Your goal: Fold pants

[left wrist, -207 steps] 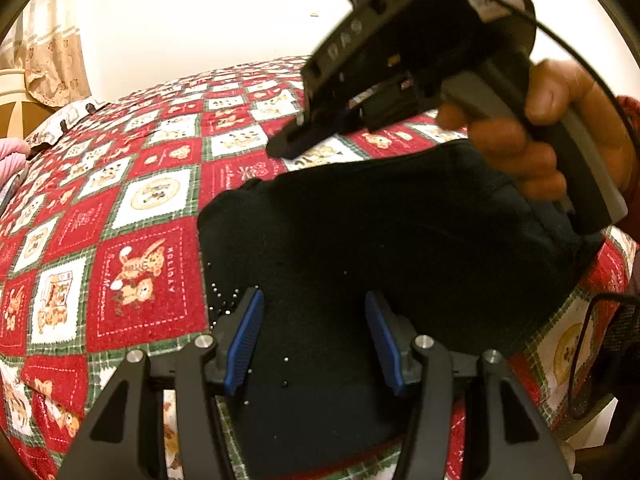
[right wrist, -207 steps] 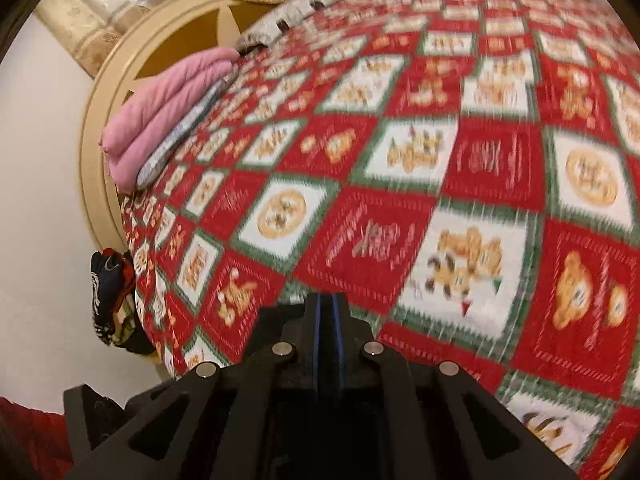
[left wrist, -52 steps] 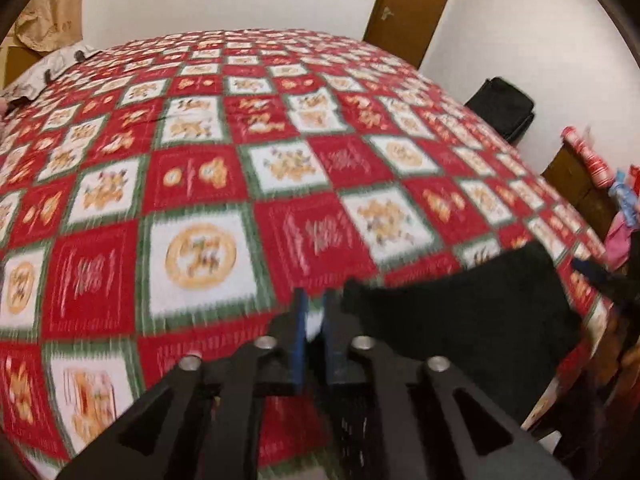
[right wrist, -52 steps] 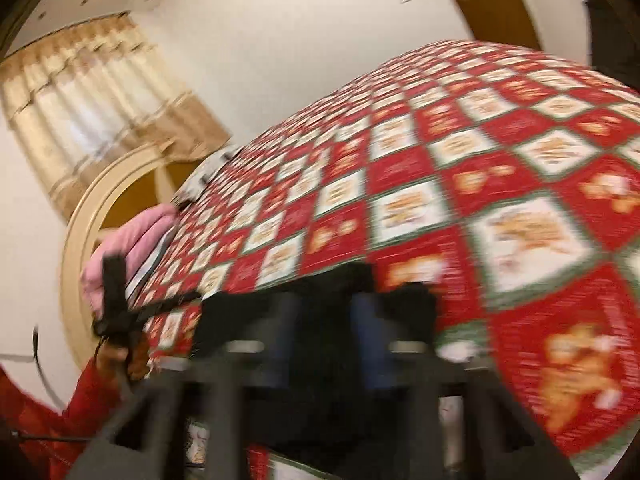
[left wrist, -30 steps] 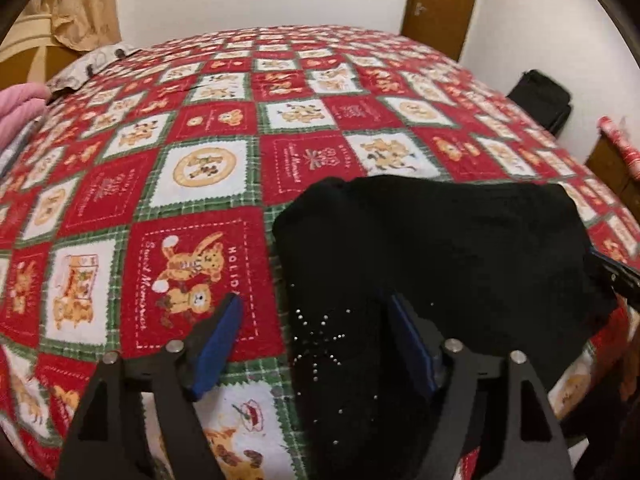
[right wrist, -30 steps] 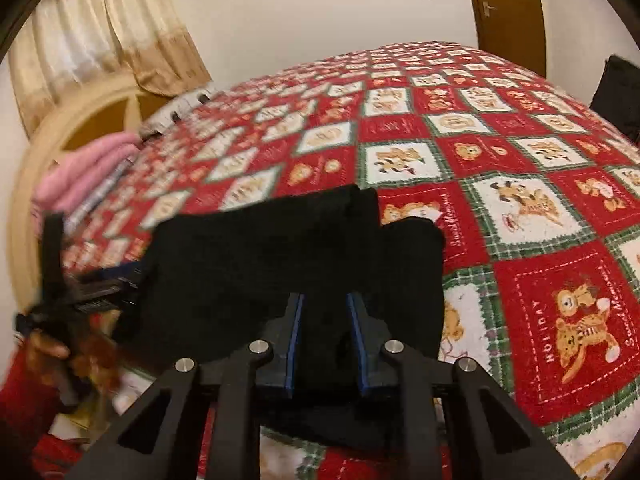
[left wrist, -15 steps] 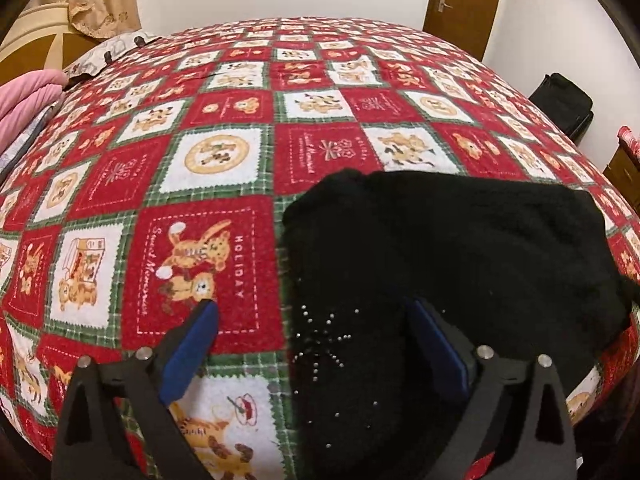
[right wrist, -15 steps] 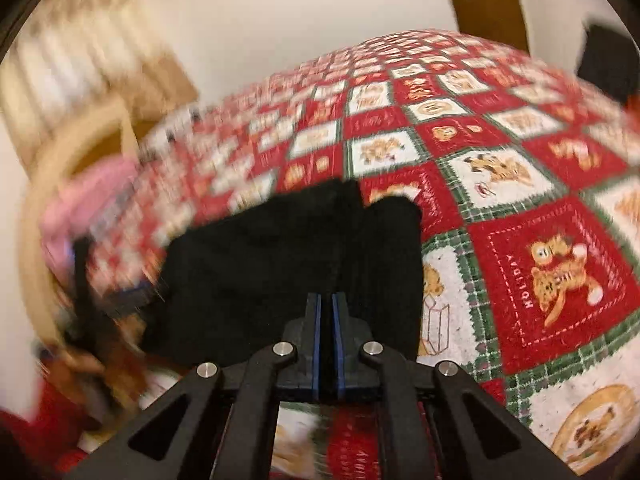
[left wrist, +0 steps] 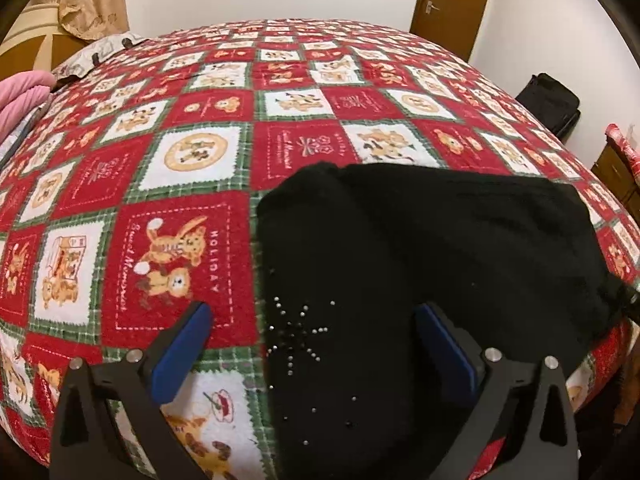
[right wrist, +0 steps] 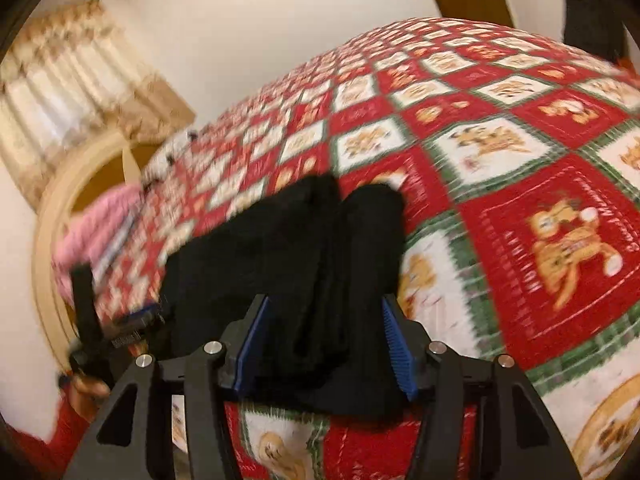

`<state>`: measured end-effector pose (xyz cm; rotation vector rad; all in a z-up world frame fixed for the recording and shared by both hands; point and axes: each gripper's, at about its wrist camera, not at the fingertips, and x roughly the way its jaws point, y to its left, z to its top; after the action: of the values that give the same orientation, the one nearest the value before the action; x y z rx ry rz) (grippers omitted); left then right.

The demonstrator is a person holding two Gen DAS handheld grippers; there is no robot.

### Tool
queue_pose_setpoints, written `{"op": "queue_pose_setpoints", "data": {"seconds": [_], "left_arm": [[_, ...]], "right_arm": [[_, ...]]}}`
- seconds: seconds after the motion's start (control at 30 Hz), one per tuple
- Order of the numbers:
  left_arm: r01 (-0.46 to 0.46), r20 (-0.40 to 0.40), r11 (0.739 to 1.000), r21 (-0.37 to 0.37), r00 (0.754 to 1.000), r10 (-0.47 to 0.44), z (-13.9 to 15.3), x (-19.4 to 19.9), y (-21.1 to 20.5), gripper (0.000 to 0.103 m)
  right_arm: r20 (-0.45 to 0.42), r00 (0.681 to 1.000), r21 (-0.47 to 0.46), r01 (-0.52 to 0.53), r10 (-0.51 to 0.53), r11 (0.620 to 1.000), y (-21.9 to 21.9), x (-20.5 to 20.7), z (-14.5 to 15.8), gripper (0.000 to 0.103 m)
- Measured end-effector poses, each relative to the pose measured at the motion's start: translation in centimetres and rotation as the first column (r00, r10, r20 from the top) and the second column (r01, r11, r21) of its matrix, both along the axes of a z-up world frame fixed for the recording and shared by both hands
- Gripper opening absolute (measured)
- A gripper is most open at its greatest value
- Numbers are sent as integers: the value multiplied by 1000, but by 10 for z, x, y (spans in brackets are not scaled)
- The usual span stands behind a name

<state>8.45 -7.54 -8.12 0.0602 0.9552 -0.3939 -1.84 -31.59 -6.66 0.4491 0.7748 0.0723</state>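
Black pants (left wrist: 440, 240) lie folded in a compact bundle on the red-and-white holiday quilt (left wrist: 176, 248), near the bed's front edge. A small star of silver studs (left wrist: 296, 336) shows on the near cloth. My left gripper (left wrist: 312, 312) hovers over the bundle's left edge, its jaws opening wide with nothing gripped. In the blurred right wrist view the pants (right wrist: 304, 240) lie between the blue pads of my right gripper (right wrist: 324, 304). Its jaws are opening and the pads stand clear of the cloth. The left gripper (right wrist: 136, 320) shows there at the bundle's far side.
Pink bedding (right wrist: 96, 224) is stacked by the curved wooden headboard (right wrist: 44, 248). A brown door (left wrist: 452, 0) and a black bag (left wrist: 552, 104) stand beyond the bed's far right corner. The quilt drops off just below both grippers.
My right gripper's jaws, shut half a second ago, have parted around the pants' fold, and its view has rolled. My left gripper's jaws have spread wider over the same spot.
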Motion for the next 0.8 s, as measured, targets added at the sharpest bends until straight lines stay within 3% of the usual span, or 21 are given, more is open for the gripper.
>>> {"op": "queue_pose_setpoints", "data": {"seconds": [0.1,0.23,0.3,0.43,0.47,0.5,0.53,0.57,0.6,0.67,0.73,0.8], "left_arm": [[44,13,999,-11,999,-44,-1,-4,2,103],[55,31,998,-16,998,-55,-2,-6,2,103],[44,29,999,-24,999,-43,-2,-5,2,103],[68,16,995,-67,998,-67,-1,-5,0,102],[91,17,992,-87,996,-90,0,-7,-1,93],[111,22,989,-102,994,-109,2,-10,-3,82],[119,33,988,-96,993,-116,4,-12,-5,80],[118,44,990,-83,992,-115,5,-14,-6,69],[121,56,989,-85,992,-116,5,-14,-4,42],[95,35,983,-157,995,-91,8,-9,5,21],[72,-3,970,-231,997,-75,8,-3,12,18],[74,15,970,-230,997,-73,11,-4,10,15]], "right_arm": [[10,999,-54,37,-37,998,0,-4,7,57],[73,988,-5,135,-134,991,-23,-17,17,57],[30,993,68,111,-114,991,-30,-11,9,57],[-13,1000,100,-6,8,995,-15,7,-1,59],[-19,999,110,-24,26,994,-9,11,-3,59],[-28,999,71,-24,26,997,-1,14,-3,59],[-33,999,32,-27,28,999,4,17,-3,58],[-40,999,-22,-32,32,999,10,20,-3,55],[-49,998,-60,-37,34,997,15,21,-3,41],[-68,997,-139,-53,44,989,20,21,-2,35],[-73,996,-170,-71,59,983,23,21,1,29],[-72,994,-223,-95,81,970,31,23,10,27]]}}
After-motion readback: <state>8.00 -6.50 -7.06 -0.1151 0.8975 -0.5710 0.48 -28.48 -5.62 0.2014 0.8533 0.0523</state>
